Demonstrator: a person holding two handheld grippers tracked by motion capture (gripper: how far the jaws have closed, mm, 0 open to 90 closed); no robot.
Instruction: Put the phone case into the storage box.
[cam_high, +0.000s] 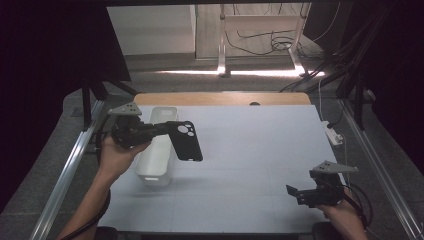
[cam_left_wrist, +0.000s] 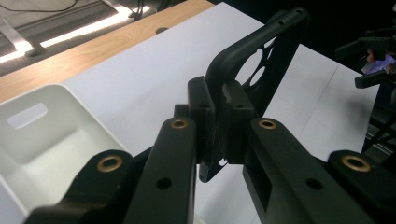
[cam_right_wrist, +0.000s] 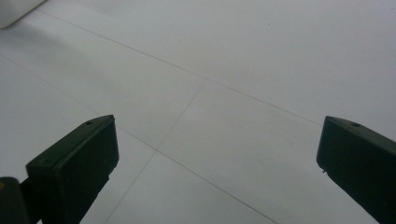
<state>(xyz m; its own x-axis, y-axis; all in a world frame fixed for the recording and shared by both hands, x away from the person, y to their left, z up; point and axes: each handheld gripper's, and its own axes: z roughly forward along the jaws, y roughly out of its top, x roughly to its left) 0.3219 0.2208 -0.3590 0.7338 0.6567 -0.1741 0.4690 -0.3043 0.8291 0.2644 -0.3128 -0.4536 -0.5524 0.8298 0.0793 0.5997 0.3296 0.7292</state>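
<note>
Left gripper (cam_high: 167, 129) pinches black phone case (cam_high: 186, 141) beside white bin (cam_high: 156, 165); right gripper (cam_high: 295, 192) jaws spread, over white table (cam_high: 250, 150).

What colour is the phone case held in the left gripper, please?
Black. The phone case shows best in the high view, against the white table, clamped by the left gripper.

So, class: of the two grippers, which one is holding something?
The left gripper. Its jaws are shut on a black phone case, lifted beside the white bin. The right gripper is open with nothing between its jaws, low over the table.
</note>
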